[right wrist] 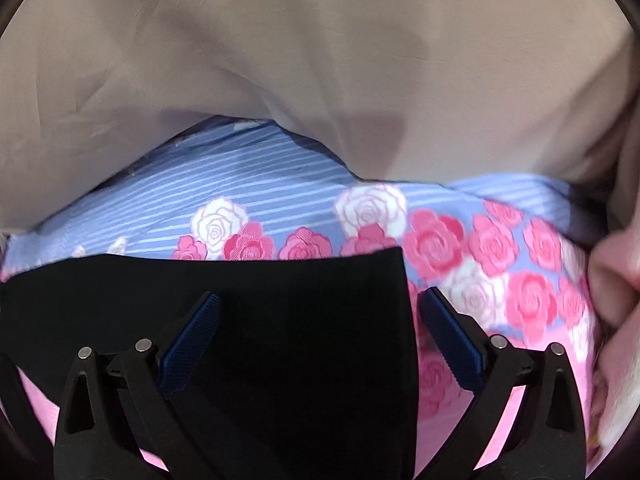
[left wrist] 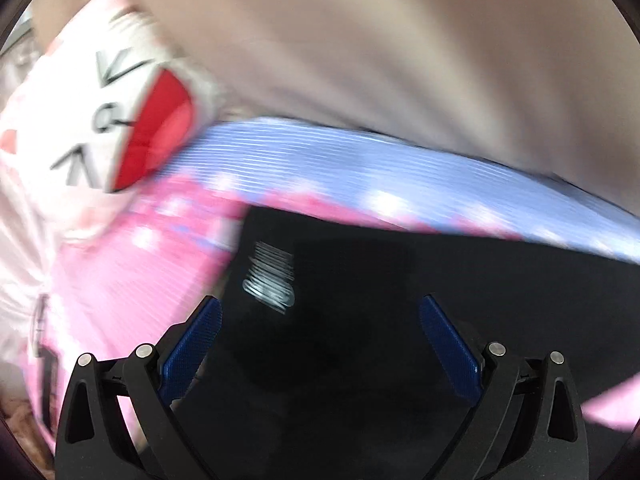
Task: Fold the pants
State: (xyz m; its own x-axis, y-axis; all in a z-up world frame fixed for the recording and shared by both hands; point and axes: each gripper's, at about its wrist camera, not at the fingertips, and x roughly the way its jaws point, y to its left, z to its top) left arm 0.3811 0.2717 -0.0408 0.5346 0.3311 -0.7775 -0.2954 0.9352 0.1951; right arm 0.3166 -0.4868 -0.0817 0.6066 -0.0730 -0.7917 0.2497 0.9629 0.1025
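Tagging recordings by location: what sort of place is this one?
Probably a bedroom, on a bed: black pants lie on a rose-print sheet, beside a beige duvet and a plush cushion.

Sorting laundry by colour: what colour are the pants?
Plain black pants; the right wrist view shows them best.

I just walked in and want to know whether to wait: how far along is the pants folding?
The black pants lie flat on the rose bedsheet, apparently folded at least once. Left gripper and right gripper hover open over them, holding nothing. Any further folds remain.
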